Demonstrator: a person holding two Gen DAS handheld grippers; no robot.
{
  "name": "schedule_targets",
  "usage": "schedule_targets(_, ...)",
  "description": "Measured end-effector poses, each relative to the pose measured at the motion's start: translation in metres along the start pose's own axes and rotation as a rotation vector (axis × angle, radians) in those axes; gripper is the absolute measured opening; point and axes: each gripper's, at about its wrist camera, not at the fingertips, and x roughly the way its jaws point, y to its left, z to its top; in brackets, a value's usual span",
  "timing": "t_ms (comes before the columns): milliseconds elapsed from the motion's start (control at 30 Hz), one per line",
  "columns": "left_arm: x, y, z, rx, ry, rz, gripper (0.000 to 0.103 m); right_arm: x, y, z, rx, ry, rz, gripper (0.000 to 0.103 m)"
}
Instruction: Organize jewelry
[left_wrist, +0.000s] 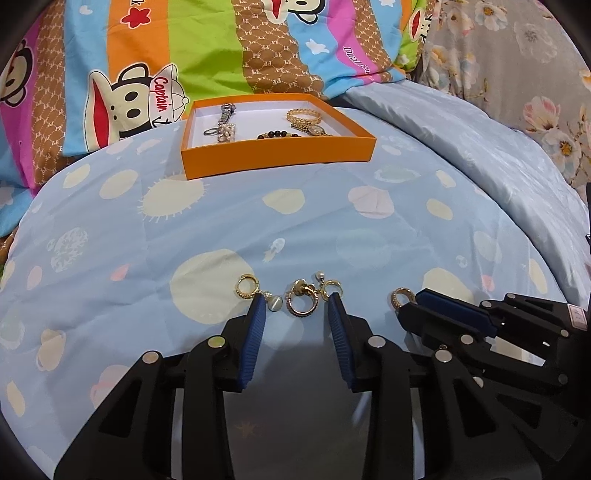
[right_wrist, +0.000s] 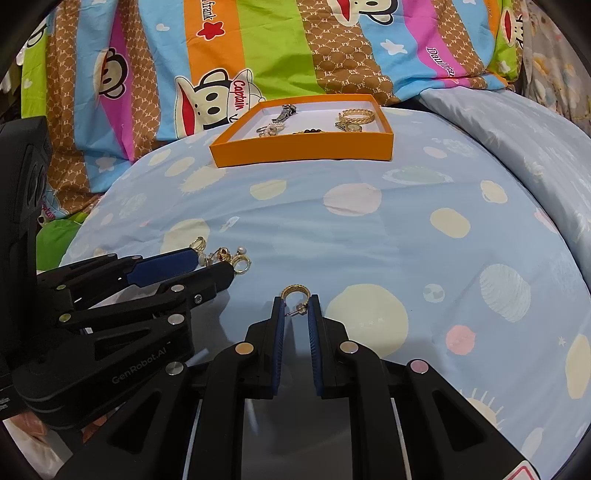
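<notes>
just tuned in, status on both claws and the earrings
Right claw shut on gold hoop earring. Left claw open over loose earrings on the bedspread. Orange box ahead, path clear.

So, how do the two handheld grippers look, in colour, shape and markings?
Both the left gripper and the right gripper are black plastic linkages with triangular cut-outs and round silver pivot pins. Each finger carries a ribbed blue pad. The left one's body reads "GenRobot.AI" in grey letters. No cables or sleeves show.
</notes>
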Motion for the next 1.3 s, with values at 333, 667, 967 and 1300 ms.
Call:
schedule_targets(333, -0.006, 0.002, -0.007, -0.018, 0.005, -0.043, 0.005, -0.001, -0.003, -0.001, 0.008, 0.0, 0.014, 0.012)
schedule_targets(667, -0.03, 0.004, -0.033, -0.067, -0.003, -0.079, 0.02, -0.002, -0.003, -0.001, 0.009, -0.001, 0.017, 0.012)
schedule_targets(967, -0.032, 0.003, -0.03, -0.069, -0.027, -0.036, 0.051, -0.002, -0.003, -0.001, 0.007, -0.001, 0.014, 0.012)
schedule_targets(1300, -0.03, 0.003, -0.026, -0.075, -0.037, -0.086, 0.017, -0.003, 0.0, -0.002, 0.003, 0.0, 0.012, 0.012)
